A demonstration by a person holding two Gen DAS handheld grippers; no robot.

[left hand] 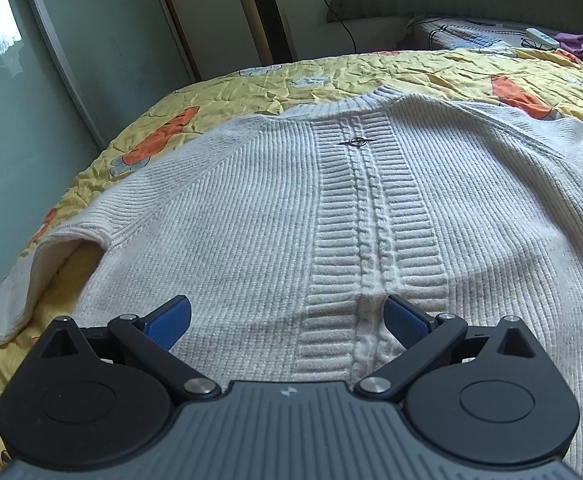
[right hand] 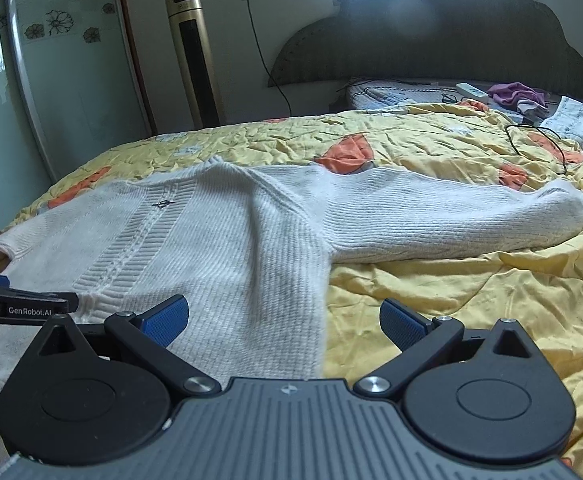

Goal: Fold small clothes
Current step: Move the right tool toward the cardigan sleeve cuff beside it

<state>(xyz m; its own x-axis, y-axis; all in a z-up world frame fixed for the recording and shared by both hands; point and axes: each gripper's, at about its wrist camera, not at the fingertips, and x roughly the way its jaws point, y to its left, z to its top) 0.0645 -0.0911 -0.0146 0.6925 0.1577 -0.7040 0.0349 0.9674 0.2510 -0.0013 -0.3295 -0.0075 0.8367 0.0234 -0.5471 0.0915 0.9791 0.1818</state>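
Observation:
A white knit sweater (left hand: 251, 208) lies flat, front up, on the yellow bedspread, collar at the far end. A small metal ornament (left hand: 356, 142) sits on its cable-knit centre strip. My left gripper (left hand: 287, 322) is open and empty over the sweater's lower hem. In the right wrist view the sweater (right hand: 211, 248) has its right sleeve (right hand: 451, 220) stretched out to the right. My right gripper (right hand: 283, 322) is open and empty above the sweater's lower right edge. The left gripper (right hand: 23, 306) shows at the far left of that view.
The yellow quilt (right hand: 451, 304) with orange patches covers the bed. A black cable (right hand: 539, 140), a white remote (right hand: 471, 92) and purple cloth (right hand: 515, 94) lie near the dark headboard (right hand: 431, 40). A tower fan (right hand: 195, 52) and wardrobe door (right hand: 63, 60) stand at left.

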